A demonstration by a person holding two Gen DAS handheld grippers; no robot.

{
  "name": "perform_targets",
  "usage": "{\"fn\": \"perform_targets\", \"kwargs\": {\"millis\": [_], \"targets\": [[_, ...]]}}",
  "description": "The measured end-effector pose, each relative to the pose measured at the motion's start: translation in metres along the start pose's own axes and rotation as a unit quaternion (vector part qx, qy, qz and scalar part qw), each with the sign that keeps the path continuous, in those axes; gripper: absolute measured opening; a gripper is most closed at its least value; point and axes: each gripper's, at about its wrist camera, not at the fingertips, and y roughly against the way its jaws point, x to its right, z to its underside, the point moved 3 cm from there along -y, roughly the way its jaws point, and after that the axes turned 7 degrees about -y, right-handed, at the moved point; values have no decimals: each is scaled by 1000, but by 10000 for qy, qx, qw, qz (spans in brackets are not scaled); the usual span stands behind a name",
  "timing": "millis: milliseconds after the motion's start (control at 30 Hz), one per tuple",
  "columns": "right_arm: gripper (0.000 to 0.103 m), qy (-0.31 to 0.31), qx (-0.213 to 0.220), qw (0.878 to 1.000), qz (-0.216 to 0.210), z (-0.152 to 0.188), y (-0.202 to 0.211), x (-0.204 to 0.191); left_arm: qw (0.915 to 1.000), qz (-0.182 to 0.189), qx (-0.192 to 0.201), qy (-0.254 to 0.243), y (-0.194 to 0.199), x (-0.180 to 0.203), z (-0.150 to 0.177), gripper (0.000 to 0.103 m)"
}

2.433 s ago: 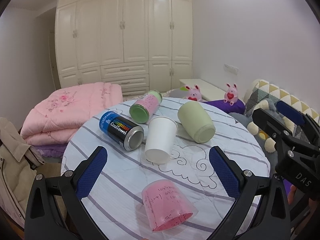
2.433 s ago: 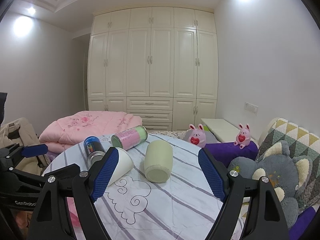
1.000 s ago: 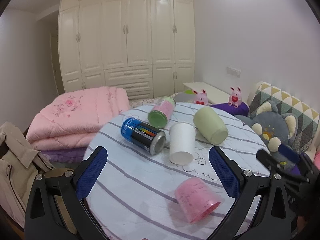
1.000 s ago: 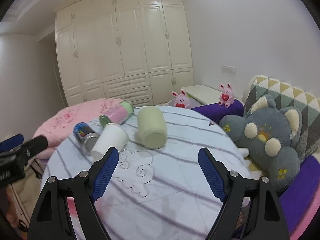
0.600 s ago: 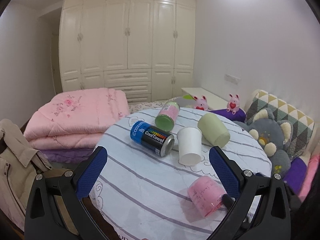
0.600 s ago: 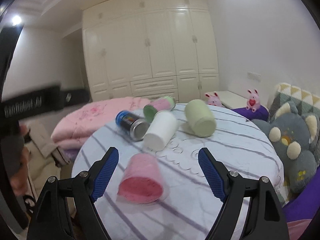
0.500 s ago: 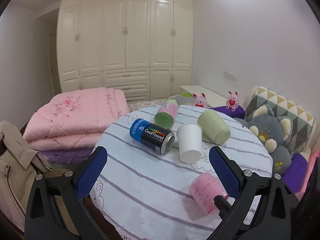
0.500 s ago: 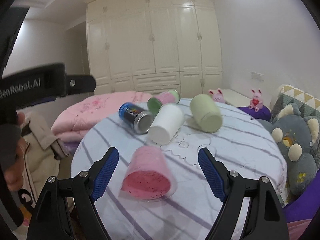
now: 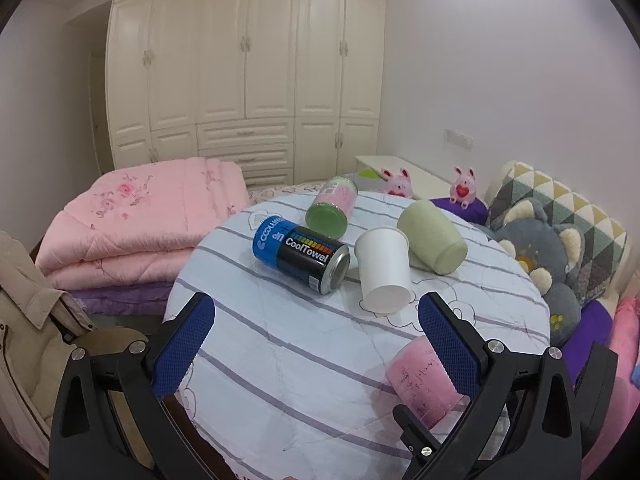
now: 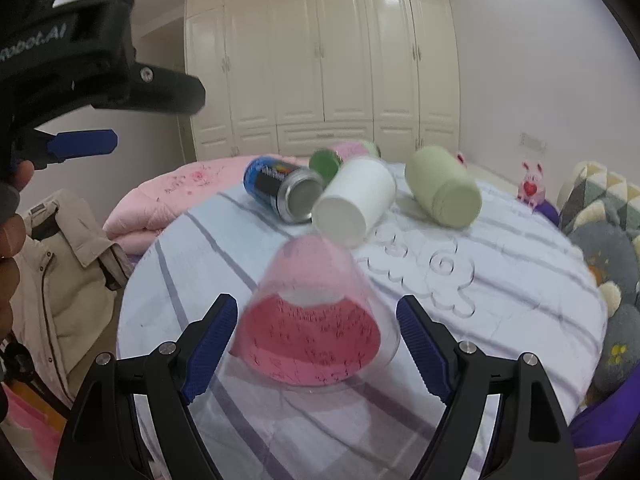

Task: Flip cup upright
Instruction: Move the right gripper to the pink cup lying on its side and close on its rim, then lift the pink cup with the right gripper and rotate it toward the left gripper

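The round counter (image 9: 280, 360), draped in a striped cloth, is seen carrying five containers, all lying on their sides. The pink cup (image 10: 316, 320), the likely target, is placed on the near edge, well apart from the others, its open mouth turned toward the right gripper (image 10: 316, 344). Beyond the pink cup, the CoolTowel can (image 9: 300, 254), the white cup (image 9: 382, 268), the pale green cup (image 9: 432, 236) and, farthest, a green-lidded jar (image 9: 330, 212) are clustered.

The right gripper's fingers are spread wide on either side of the pink cup's rim, nothing yet gripped; this straddle is judged to prepare a squeeze and a tip-up. The left gripper (image 9: 316, 344) is held back, fingers wide apart and empty, presumably kept out of the way.
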Motion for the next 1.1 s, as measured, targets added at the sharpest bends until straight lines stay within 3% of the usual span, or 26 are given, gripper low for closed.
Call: {"fn": "perform_targets", "kwargs": {"millis": [367, 500, 900, 1100], "targets": [[82, -281, -234, 9992, -130, 11, -6, 12, 9998, 4, -179, -122, -13, 9, 4, 103], [67, -210, -306, 9992, -133, 11, -8, 14, 9995, 3, -247, -177, -17, 14, 5, 103], [66, -143, -524, 9983, -207, -11, -14, 60, 9975, 233, -505, -447, -37, 50, 6, 103], [66, 300, -911, 9937, -573, -24, -19, 89, 9952, 494, -525, -658, -39, 76, 2, 103]]}}
